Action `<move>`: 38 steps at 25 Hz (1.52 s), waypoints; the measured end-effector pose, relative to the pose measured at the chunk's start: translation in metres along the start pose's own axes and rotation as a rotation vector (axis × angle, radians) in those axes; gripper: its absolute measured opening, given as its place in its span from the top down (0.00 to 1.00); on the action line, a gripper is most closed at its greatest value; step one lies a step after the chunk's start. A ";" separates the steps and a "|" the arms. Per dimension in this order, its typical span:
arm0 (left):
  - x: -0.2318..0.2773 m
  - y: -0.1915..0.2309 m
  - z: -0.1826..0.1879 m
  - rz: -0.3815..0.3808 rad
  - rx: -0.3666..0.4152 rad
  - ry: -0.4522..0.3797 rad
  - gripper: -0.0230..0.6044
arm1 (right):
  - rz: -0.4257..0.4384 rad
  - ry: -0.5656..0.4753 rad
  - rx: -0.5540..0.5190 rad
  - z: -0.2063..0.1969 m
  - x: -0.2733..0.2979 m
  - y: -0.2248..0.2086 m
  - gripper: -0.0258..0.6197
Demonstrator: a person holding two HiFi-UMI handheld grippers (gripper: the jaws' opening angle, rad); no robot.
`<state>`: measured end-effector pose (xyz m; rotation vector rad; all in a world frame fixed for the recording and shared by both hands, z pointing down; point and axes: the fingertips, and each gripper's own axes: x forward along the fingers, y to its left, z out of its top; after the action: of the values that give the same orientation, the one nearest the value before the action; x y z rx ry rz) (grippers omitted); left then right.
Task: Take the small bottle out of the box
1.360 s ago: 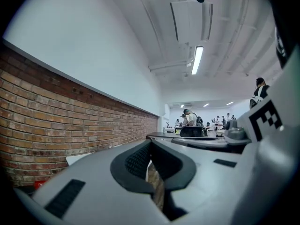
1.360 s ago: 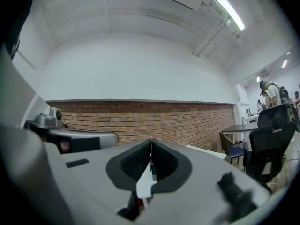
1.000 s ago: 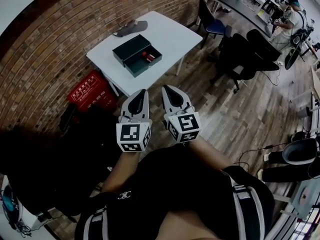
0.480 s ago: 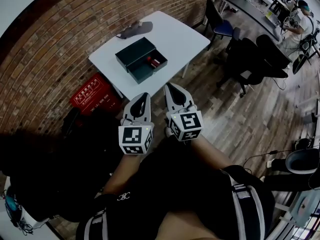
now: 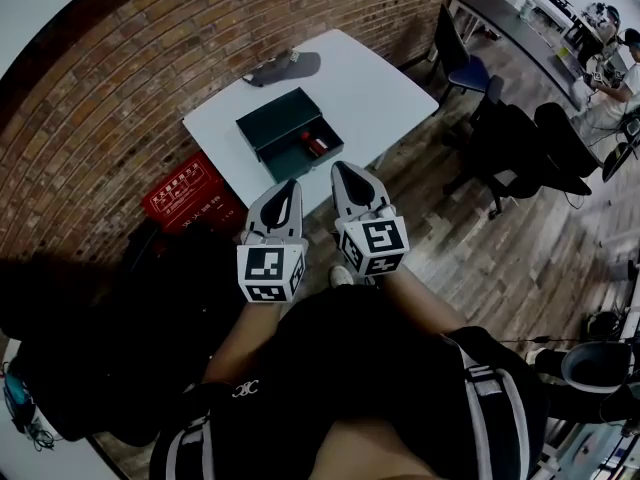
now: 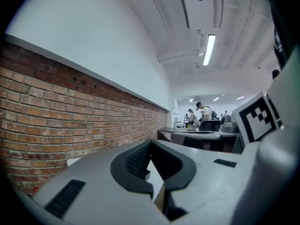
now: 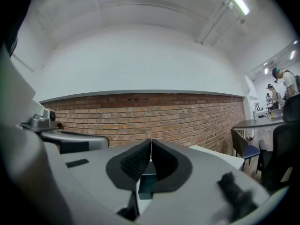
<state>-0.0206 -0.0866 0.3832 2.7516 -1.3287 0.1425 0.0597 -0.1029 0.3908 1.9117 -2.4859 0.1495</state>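
Observation:
A dark green box [image 5: 277,120] lies open on the white table [image 5: 350,73], its drawer part pulled out toward me. Inside it rests the small red bottle [image 5: 318,146]. My left gripper [image 5: 287,186] and right gripper [image 5: 343,172] are held side by side in front of my body, short of the table and pointing at it. Both are shut with nothing between their jaws. In the left gripper view the left gripper [image 6: 150,142] shows pads pressed together against the brick wall. In the right gripper view the right gripper [image 7: 151,142] is shut too, and the box [image 7: 148,183] shows below the jaws.
A red crate [image 5: 185,193] stands on the floor beside the table, against the brick wall. A dark flat object [image 5: 280,66] lies at the table's far end. Black chairs [image 5: 520,148], a blue chair [image 5: 470,68] and a long dark desk [image 5: 515,28] fill the right side.
The table and box have drifted right and a little nearer in the head view. Both grippers keep the same shut pose in front of me.

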 end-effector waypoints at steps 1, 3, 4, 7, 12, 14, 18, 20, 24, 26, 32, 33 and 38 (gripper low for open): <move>0.006 0.000 0.000 0.005 -0.001 0.004 0.94 | 0.006 0.001 0.001 0.001 0.005 -0.005 0.91; 0.018 0.001 0.000 0.015 -0.002 0.014 0.94 | 0.018 0.004 0.007 0.001 0.014 -0.014 0.91; 0.024 0.001 0.000 0.020 -0.004 0.019 0.94 | 0.024 0.005 0.011 0.001 0.019 -0.018 0.91; 0.040 0.005 -0.002 0.042 -0.013 0.036 0.94 | 0.045 0.013 0.023 -0.001 0.033 -0.029 0.91; 0.069 0.002 -0.003 0.063 -0.008 0.058 0.94 | 0.071 0.024 0.040 -0.005 0.051 -0.051 0.91; 0.080 -0.001 -0.004 0.070 -0.003 0.069 0.94 | 0.083 0.033 0.048 -0.007 0.058 -0.061 0.91; 0.103 0.001 -0.004 0.102 -0.004 0.084 0.94 | 0.111 0.049 0.047 -0.011 0.073 -0.081 0.91; 0.115 0.002 -0.002 0.124 -0.007 0.084 0.94 | 0.128 0.054 0.036 -0.012 0.081 -0.091 0.91; 0.129 0.003 0.000 0.169 -0.009 0.082 0.94 | 0.171 0.073 0.036 -0.017 0.094 -0.106 0.91; 0.132 0.005 -0.002 0.189 -0.010 0.092 0.94 | 0.190 0.084 0.039 -0.019 0.099 -0.109 0.91; 0.138 0.015 -0.007 0.228 -0.017 0.110 0.94 | 0.242 0.114 0.019 -0.029 0.110 -0.106 0.91; 0.139 0.016 -0.008 0.230 -0.019 0.112 0.94 | 0.247 0.122 0.017 -0.031 0.112 -0.105 0.91; 0.140 0.030 -0.017 0.241 -0.038 0.126 0.94 | 0.285 0.149 -0.009 -0.042 0.128 -0.094 0.91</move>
<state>0.0423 -0.2119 0.4177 2.4967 -1.6046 0.2972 0.1153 -0.2468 0.4469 1.4728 -2.6344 0.2698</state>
